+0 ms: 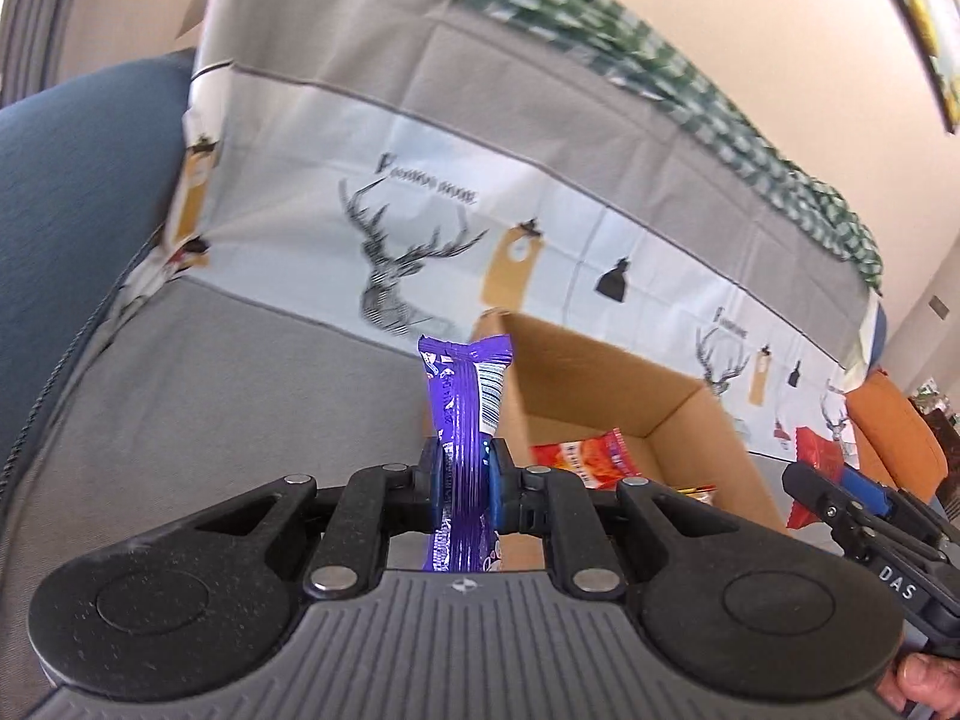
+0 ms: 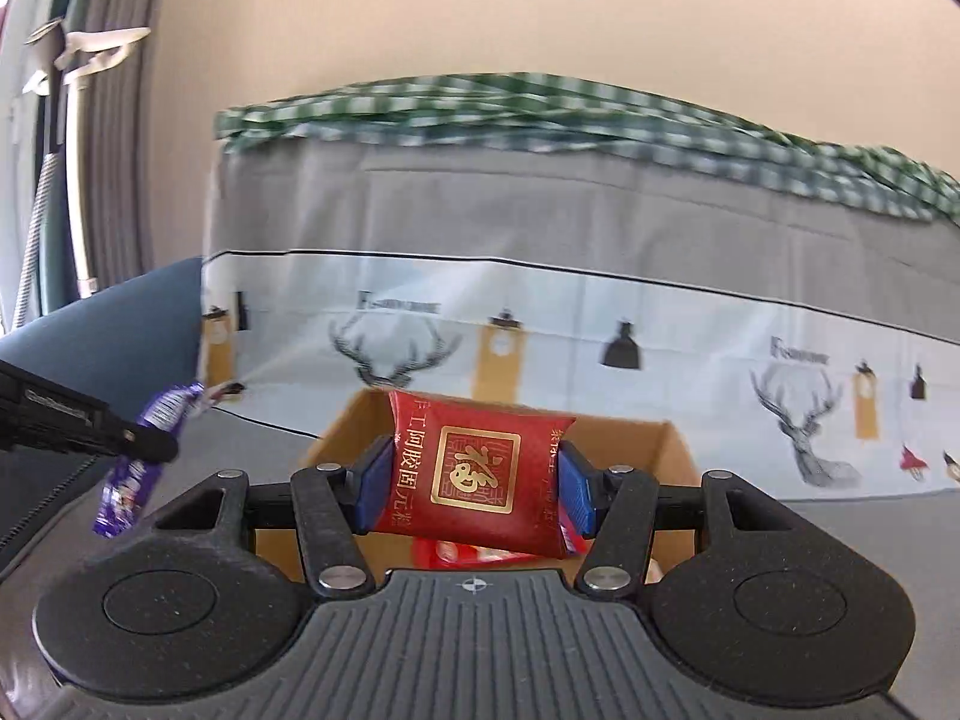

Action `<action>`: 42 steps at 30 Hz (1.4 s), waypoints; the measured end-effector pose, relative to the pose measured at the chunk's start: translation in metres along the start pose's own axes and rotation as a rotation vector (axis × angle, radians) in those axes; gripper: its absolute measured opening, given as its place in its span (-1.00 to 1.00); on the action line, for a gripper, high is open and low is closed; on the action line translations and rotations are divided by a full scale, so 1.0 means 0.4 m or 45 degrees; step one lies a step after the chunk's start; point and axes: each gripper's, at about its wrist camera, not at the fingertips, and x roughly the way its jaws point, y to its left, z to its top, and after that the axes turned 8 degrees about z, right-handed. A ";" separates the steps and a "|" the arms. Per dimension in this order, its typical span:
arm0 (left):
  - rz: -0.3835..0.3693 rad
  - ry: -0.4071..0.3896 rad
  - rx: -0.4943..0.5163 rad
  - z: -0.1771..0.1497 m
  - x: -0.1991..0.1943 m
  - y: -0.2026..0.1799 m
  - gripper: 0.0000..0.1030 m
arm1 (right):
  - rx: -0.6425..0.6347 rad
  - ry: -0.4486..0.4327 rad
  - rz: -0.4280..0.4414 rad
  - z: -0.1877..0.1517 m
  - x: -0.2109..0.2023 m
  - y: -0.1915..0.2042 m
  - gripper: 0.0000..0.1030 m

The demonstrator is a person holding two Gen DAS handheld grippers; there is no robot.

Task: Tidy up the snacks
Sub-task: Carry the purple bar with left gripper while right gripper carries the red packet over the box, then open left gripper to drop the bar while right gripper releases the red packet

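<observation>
My left gripper (image 1: 465, 474) is shut on a purple snack bar (image 1: 465, 402) that stands upright between its blue pads, held above the grey sofa seat. Just right of it sits an open cardboard box (image 1: 684, 396) with a red-orange snack packet (image 1: 585, 459) inside. My right gripper (image 2: 474, 480) is shut on a red pillow-shaped snack box with gold characters (image 2: 477, 471), held in front of the cardboard box (image 2: 675, 450). In the right wrist view, the left gripper (image 2: 144, 447) with its purple bar (image 2: 129, 480) shows at the left edge. The right gripper (image 1: 840, 489) and its red box (image 1: 816, 450) show at the right of the left wrist view.
The box rests on a grey sofa seat (image 1: 240, 396). Behind it stands a backrest cover printed with deer heads (image 2: 396, 354), topped by a green checked cloth (image 2: 540, 114). A blue armrest (image 1: 72, 204) lies to the left, an orange cushion (image 1: 894, 426) far right. A person's thumb (image 1: 924, 681) grips the right handle.
</observation>
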 end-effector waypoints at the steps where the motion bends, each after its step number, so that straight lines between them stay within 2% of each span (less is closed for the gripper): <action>1: -0.002 -0.015 0.010 -0.003 0.002 -0.010 -0.71 | -0.002 -0.007 -0.019 -0.005 -0.006 -0.014 0.13; 10: -0.063 -0.042 0.020 -0.010 0.033 -0.057 -0.71 | 0.002 0.005 -0.091 -0.034 -0.007 -0.091 0.13; 21: -0.145 -0.051 0.077 -0.025 0.055 -0.108 -0.71 | -0.021 0.013 -0.095 -0.035 0.011 -0.080 0.13; 31: -0.174 -0.051 0.073 -0.020 0.069 -0.121 -0.71 | -0.037 0.025 -0.092 -0.038 0.026 -0.073 0.13; 42: -0.215 -0.060 0.139 -0.031 0.072 -0.156 -0.71 | -0.051 0.036 -0.098 -0.041 0.037 -0.069 0.14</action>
